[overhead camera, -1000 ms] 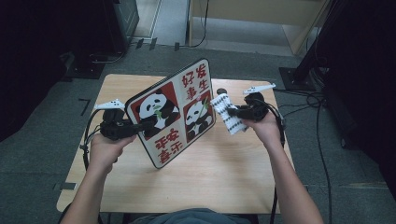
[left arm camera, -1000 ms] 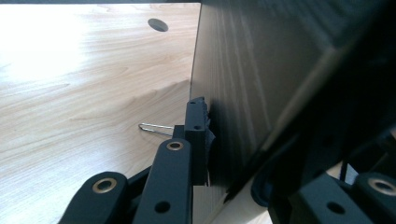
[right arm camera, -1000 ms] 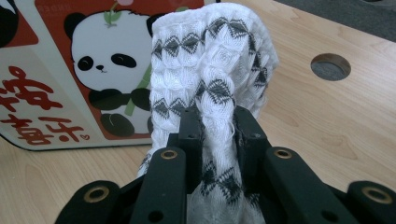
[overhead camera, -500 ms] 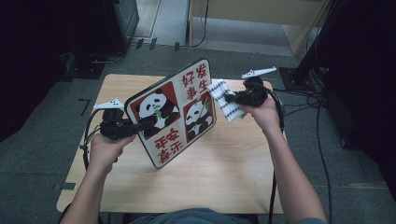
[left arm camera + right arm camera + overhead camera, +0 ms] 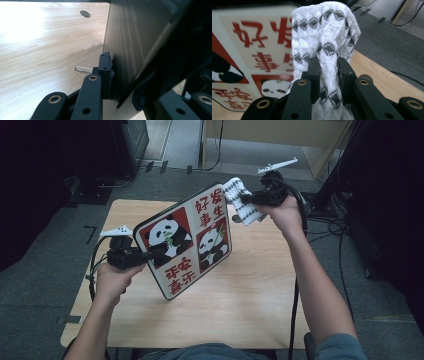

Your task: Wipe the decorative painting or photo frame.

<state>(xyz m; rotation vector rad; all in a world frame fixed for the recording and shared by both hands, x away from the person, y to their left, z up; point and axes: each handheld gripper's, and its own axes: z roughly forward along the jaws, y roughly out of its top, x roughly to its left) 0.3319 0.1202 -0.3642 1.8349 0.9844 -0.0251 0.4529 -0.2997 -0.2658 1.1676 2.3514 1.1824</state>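
The panda board [image 5: 187, 242], a rounded square panel printed with two pandas and red characters on white and red fields, stands tilted above the wooden table [image 5: 250, 295], its lower corner down near the tabletop and its upper corner raised toward the far edge. We see the left gripper [image 5: 152, 254] clamped on the board's left edge in the high view; in the left gripper view its near jaw lies flat against the board's plain wood-grain back [image 5: 130, 45], and the other jaw sits on the far side of the panel, so we read it as pinching the board. A bent metal wire [image 5: 82, 68] juts out beside that jaw; we cannot tell what it belongs to. A round hole [image 5: 85, 14] shows in the tabletop beyond.

The right gripper [image 5: 248, 198] is up at the board's top right corner, pinching a white cloth [image 5: 241, 206] with a dark diamond pattern. In the right gripper view the cloth [image 5: 324, 40] bunches up between the two black jaws, which press it from both sides, and it rises above them as a rounded wad just in front of the printed face of the board [image 5: 254, 50]. From above the cloth appears to touch the board's upper edge, though the contact itself is not clear to us. Grey carpet floor [image 5: 392, 37] lies past the table
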